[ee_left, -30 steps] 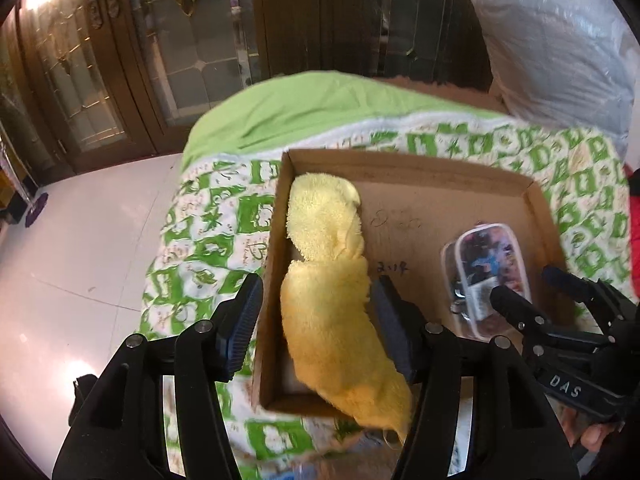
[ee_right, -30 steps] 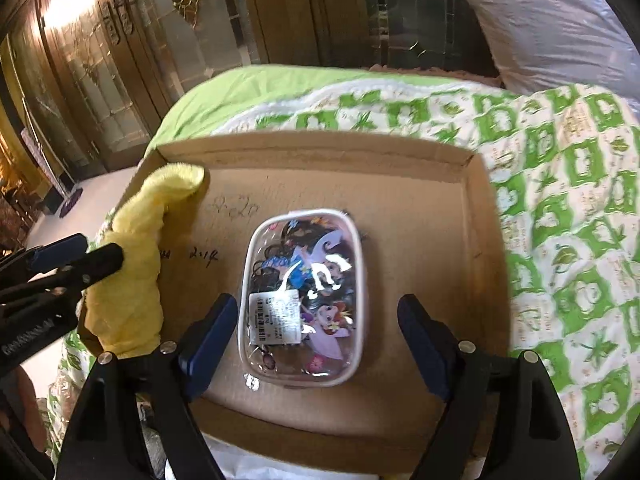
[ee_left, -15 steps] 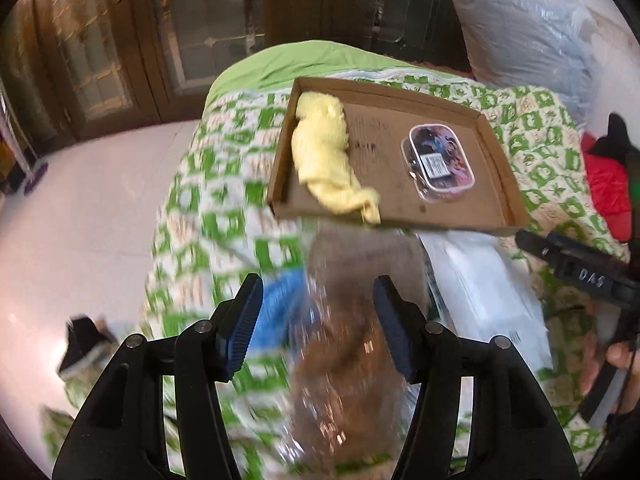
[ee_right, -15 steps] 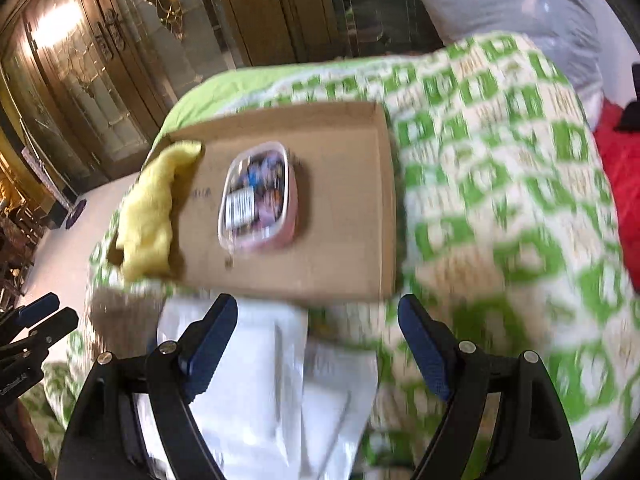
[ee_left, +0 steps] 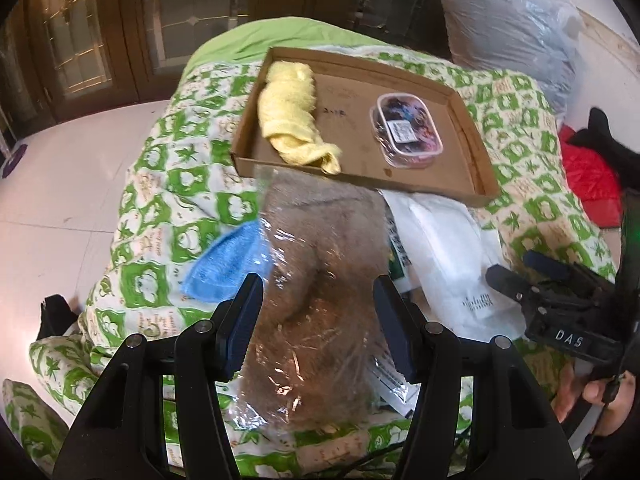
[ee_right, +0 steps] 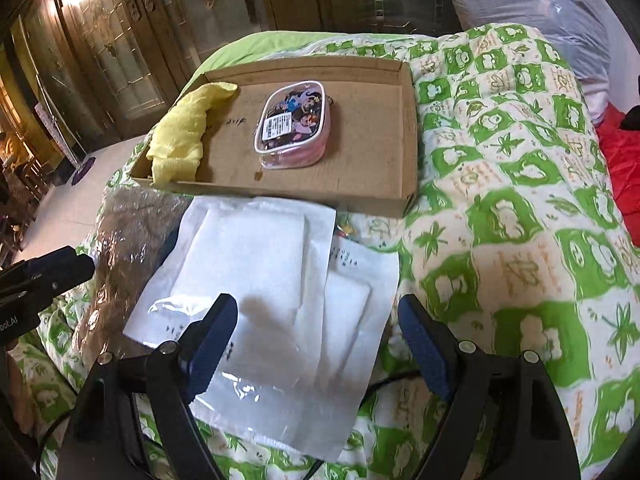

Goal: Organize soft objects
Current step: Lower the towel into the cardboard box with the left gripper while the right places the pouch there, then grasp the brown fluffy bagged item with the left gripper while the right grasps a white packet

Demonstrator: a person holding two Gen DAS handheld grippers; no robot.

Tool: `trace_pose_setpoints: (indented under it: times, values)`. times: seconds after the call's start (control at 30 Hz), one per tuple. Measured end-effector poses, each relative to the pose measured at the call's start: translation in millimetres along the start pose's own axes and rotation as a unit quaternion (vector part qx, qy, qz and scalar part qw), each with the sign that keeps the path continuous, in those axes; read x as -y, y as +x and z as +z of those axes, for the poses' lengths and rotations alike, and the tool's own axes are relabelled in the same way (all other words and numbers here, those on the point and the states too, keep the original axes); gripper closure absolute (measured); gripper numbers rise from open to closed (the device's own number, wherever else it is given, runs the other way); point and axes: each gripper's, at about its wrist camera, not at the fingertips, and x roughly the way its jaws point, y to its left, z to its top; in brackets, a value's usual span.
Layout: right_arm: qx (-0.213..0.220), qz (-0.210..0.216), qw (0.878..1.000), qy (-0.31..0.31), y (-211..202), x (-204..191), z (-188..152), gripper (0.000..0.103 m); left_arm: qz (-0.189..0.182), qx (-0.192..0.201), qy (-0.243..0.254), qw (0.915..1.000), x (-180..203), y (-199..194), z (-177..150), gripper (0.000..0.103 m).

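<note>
At the bottom of the left wrist view, the left gripper (ee_left: 318,324) has its two fingers wide apart. Nothing is between them to hold. Under them lies a brown furry thing in a clear bag (ee_left: 320,280), in the middle of the frame. Just left of it a blue cloth (ee_left: 230,266) peeks out. To the right lie white cloths in clear bags (ee_left: 444,248). At the right edge is the right gripper (ee_left: 516,272), seen from the side, so you cannot tell its gap there.

In the right wrist view, the right gripper (ee_right: 316,334) sits at the bottom with its fingers wide apart too, holding nothing. It is over the white cloths in clear bags (ee_right: 264,280), which fill the lower middle. The brown furry thing in a clear bag (ee_right: 128,248) is at the left.

Everything rests on a green and white blanket (ee_right: 500,200).

Farther back, in the upper middle, is a flat cardboard box (ee_right: 360,128). A yellow towel (ee_right: 184,136) lies along its left side. A small pink pouch with cartoon pictures (ee_right: 294,124) sits near the middle of the box, apart from the towel.

Behind all that are brown doors with glass (ee_right: 112,52) at the upper left and a big gray plastic bag (ee_right: 532,4) at the upper right.
</note>
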Motion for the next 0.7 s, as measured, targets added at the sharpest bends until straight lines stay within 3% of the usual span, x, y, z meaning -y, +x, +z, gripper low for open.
trace_pose_setpoints:
  times: [0.1, 0.17, 0.53, 0.7]
  values:
    - [-0.001, 0.003, 1.0, 0.005, -1, 2, 1, 0.02, -0.008, -0.005, 0.019, 0.9998, 8, 2, -2, 0.045]
    - [-0.001, 0.001, 1.0, 0.012, -1, 6, 2, 0.02, -0.006, -0.017, 0.031, 0.9994, 12, 8, -3, 0.036]
    - [-0.013, 0.002, 1.0, 0.011, 6, 3, -1, 0.02, 0.035, -0.088, 0.073, 0.9928, 28, 51, -4, 0.034]
    - [-0.014, 0.003, 1.0, 0.019, 6, 7, -1, 0.02, 0.023, -0.077, 0.057, 0.9951, 21, 47, -3, 0.034]
